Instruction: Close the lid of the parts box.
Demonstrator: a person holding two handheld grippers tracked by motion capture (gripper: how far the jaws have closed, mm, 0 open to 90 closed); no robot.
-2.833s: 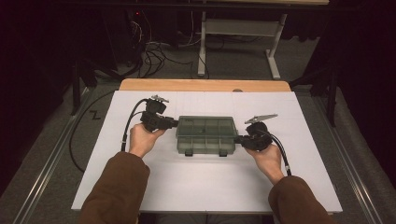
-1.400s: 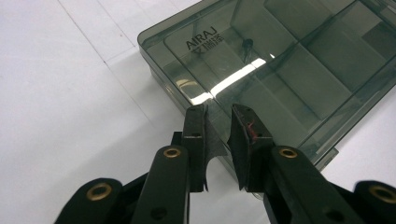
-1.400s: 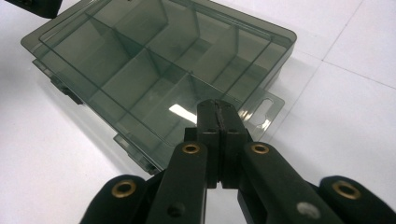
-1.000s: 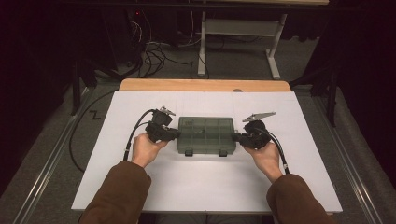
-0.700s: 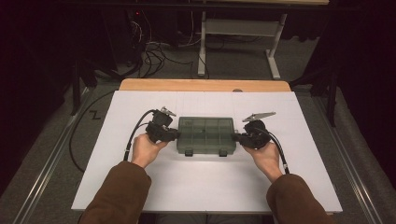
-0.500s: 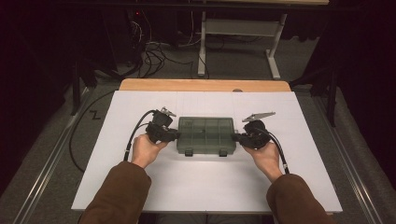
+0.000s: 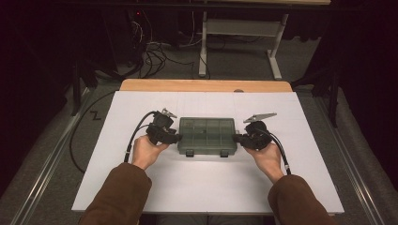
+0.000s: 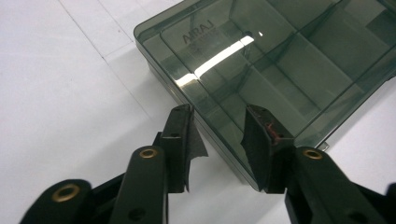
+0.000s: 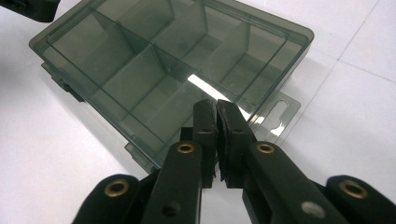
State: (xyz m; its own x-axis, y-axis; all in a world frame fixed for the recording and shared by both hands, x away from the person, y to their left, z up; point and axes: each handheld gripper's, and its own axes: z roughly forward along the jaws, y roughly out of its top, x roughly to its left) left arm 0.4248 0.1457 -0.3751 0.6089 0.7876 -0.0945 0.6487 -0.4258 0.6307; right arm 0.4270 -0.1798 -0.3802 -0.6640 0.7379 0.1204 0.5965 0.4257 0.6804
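Smoky plastic organizer box (image 7: 207, 136), lengthwise left-right.

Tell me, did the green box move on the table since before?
Yes. The compartment box slid slightly toward the person, leaving more white table behind it than in the earliest picture; lately it has stayed put.

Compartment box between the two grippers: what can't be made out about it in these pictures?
- Compartment box, high view: contents too small and dark to tell.
- Latches, high view: too small to tell if fastened.
- Left gripper view: box's far end cut off by the frame edge.
- Right gripper view: its jaws nearly closed, hiding the box edge behind; contact unclear.
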